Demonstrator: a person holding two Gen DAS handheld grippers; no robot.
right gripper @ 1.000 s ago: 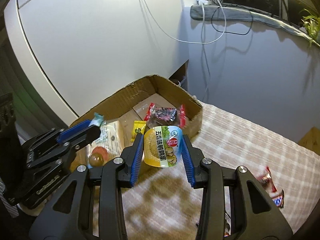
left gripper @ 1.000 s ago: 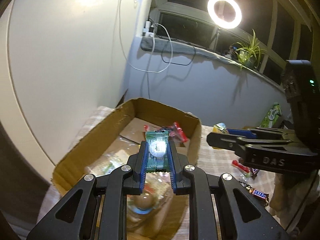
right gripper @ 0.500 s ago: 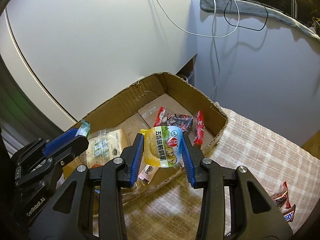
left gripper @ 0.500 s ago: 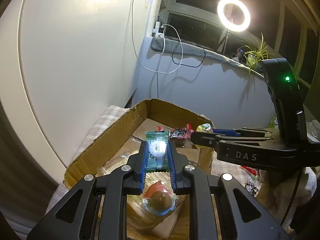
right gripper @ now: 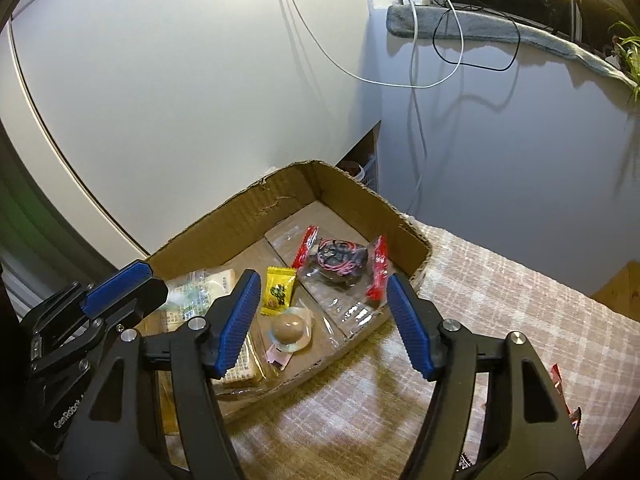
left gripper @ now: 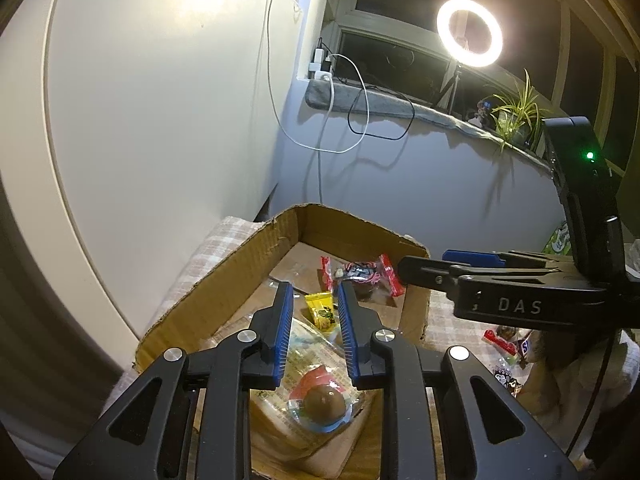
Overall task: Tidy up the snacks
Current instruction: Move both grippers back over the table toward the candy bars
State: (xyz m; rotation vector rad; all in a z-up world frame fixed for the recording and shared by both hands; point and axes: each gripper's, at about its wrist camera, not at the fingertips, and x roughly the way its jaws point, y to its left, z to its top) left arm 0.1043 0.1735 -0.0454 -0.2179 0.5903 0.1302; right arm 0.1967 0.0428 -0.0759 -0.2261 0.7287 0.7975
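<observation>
Room: a dim corner by a pale wall, a ring light point(left gripper: 469, 32) on the sill, and a table under a checked cloth point(right gripper: 500, 300).
Right gripper point(right gripper: 324, 320): over the near edge of the cardboard box point(right gripper: 256, 208); its jaws have just been opening and stand wide apart with nothing between them.
Left gripper point(left gripper: 312, 332): over the near left part of the box; its jaws have just parted a little and are empty, no pad on any snack.
Egg pack point(right gripper: 289, 330): by the box's near edge, a brown egg in a clear blister. Likely light and slippery, the dome easy to crush; best pinched by its flat rim.
Cracker pack point(left gripper: 280, 432): along the box's left wall, partly under the egg pack in the left view. Looks flat and brittle; take it across the short sides.
Yellow sachet point(right gripper: 279, 290): middle of the box floor, just beyond the egg. Small, soft, crinkly; grip an end seal.
Red-ended pack point(right gripper: 340, 260): towards the far right corner. Clear film, dark filling; the red twisted ends give the surest hold.
Loose snacks point(left gripper: 506, 344): on the cloth right of the box, not yet sorted; bars and small wrappers, probably light.
</observation>
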